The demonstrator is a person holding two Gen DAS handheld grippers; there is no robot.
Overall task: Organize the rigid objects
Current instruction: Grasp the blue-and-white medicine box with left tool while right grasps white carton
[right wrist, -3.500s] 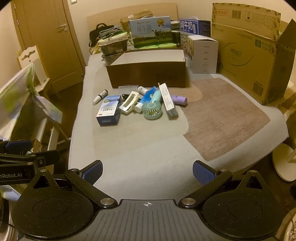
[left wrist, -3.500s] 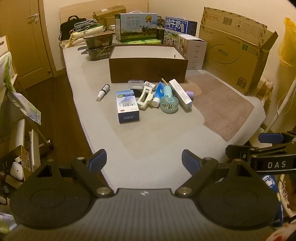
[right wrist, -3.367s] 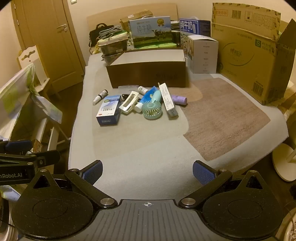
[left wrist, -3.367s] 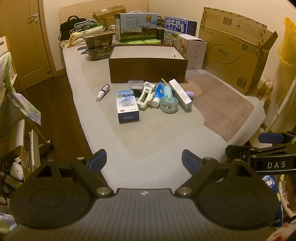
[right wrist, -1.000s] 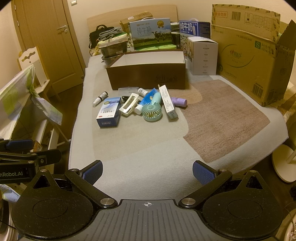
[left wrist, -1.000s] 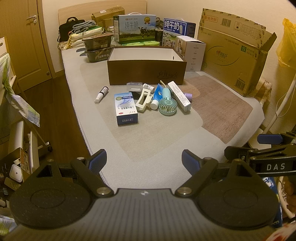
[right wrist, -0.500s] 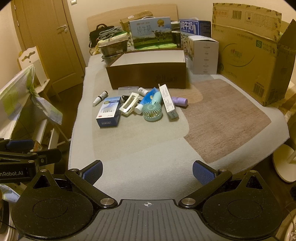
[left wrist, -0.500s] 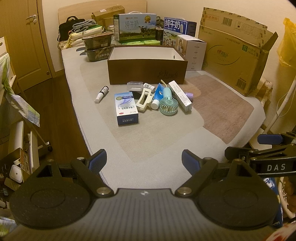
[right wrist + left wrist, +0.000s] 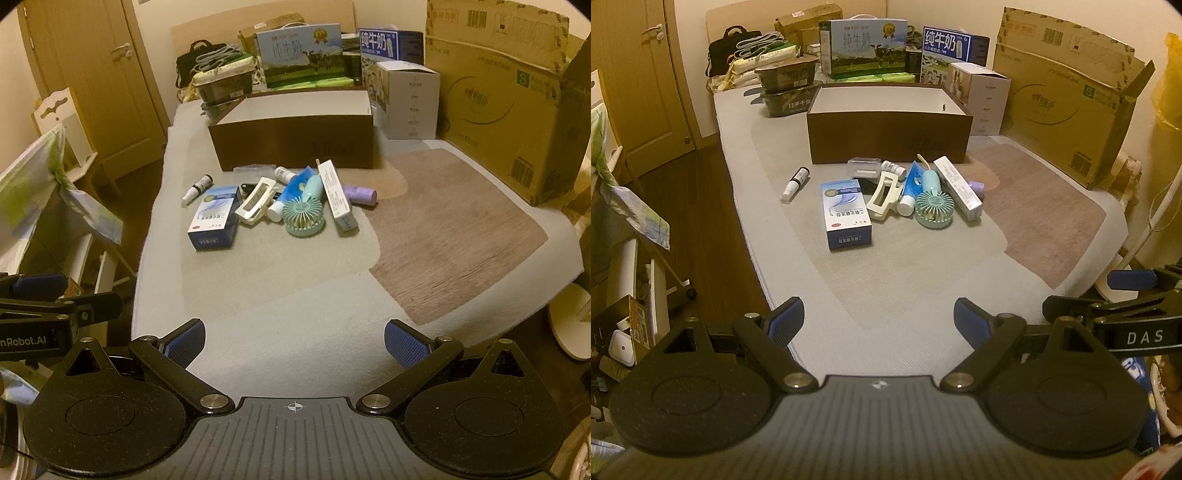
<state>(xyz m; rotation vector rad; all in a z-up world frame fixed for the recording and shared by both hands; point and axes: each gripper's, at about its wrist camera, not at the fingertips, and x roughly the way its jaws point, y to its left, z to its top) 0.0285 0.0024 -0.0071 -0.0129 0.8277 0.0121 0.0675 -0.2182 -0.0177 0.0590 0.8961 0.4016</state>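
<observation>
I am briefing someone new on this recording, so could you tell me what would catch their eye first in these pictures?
First, the heap of small things in the middle of the mat: a blue and white box, a mint hand fan, a cream hair clip and a long white box. Just behind it stands an open brown box, white inside. Nearest the cameras, the left gripper and right gripper hover at the mat's near edge, jaws wide apart and holding nothing.
</observation>
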